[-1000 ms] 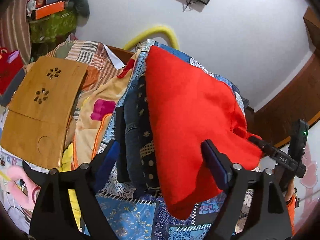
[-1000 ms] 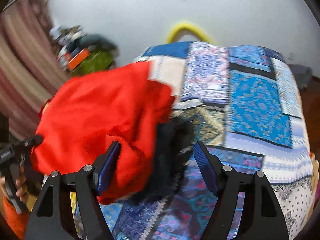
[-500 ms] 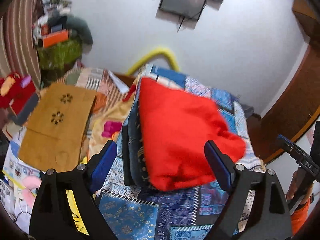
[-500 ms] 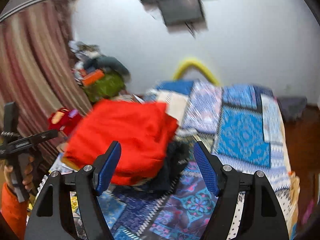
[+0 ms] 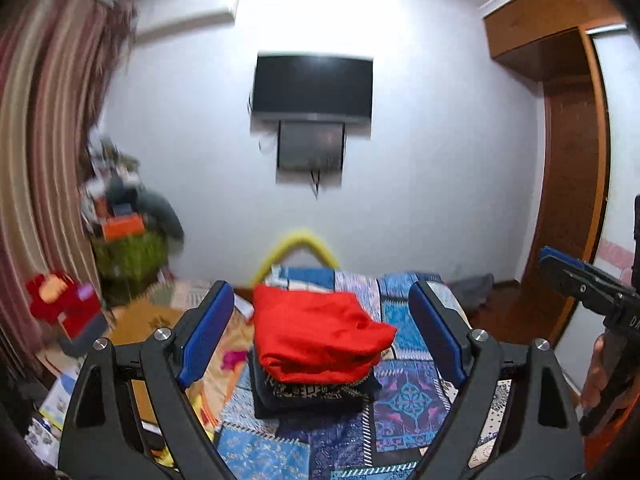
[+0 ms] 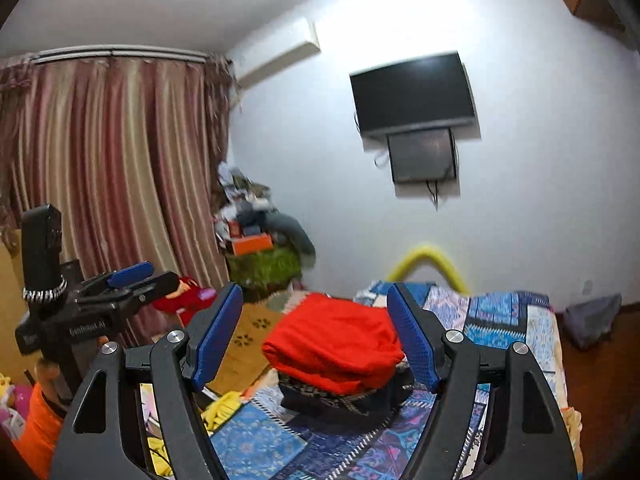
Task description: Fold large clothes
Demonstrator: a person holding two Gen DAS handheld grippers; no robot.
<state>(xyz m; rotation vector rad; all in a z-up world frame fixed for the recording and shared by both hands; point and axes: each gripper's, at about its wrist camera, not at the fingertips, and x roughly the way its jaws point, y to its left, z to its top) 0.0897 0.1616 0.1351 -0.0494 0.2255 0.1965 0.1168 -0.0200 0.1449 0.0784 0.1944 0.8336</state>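
While both grippers hang back with jaws spread and nothing in them, the red garment (image 5: 320, 334) sits folded atop a dark clothes stack (image 5: 316, 394) near the bed's (image 5: 404, 412) left edge. Left gripper (image 5: 320, 336) and right gripper (image 6: 316, 332) are well clear of it. Patterned bedspread to the right lies bare.

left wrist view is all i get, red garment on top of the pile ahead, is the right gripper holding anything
Observer: No. The right wrist view shows the right gripper with its jaws open and nothing between them. The red garment lies beyond them on the pile.
Operator: whats holding my left gripper, cant see behind it
Observer: A hand holds the left gripper from below, with an orange sleeve under it.
Operator: whats behind my left jaw next to the pile
Observer: A wooden board with paw-shaped cutouts lies beside the pile on the curtain side.
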